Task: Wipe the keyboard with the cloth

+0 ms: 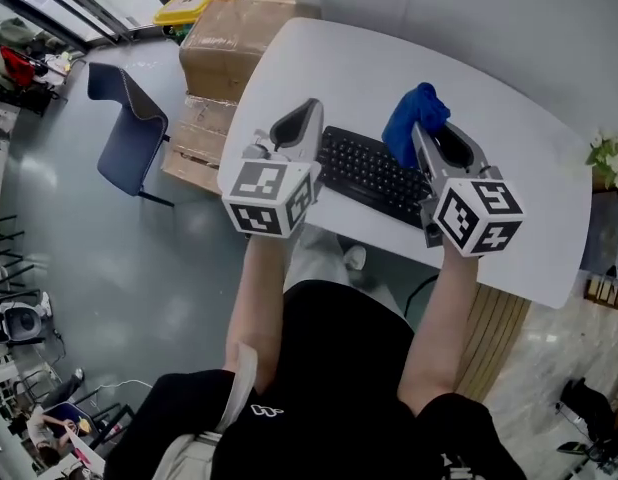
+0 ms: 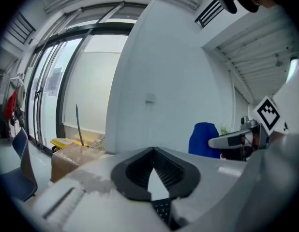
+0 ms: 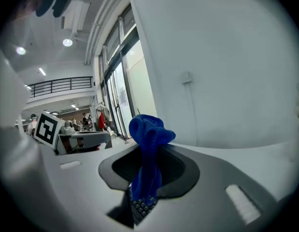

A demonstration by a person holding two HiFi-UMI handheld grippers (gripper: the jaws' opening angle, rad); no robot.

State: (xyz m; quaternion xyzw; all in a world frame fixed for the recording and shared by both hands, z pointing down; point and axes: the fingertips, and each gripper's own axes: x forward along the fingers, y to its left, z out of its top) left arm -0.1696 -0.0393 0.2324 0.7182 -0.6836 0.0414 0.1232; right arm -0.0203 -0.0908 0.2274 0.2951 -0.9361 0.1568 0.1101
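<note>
A black computer keyboard point(image 1: 374, 176) lies near the front edge of a white rounded table point(image 1: 359, 58). A crumpled blue cloth point(image 1: 414, 118) hangs over its right end, pinched in the right gripper point(image 1: 422, 136). The left gripper point(image 1: 309, 108), jaws pressed together on nothing, hovers over the keyboard's left end.

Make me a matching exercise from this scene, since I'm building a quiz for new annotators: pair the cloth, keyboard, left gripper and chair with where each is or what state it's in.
Column one:
1. cloth
2. keyboard
3. left gripper
4. chair

Column two:
A. standing on the floor
B. shut, with nothing in it
C. clamped in the right gripper
D. lying on the white table

Pairs: 1-C, 2-D, 3-B, 4-A
</note>
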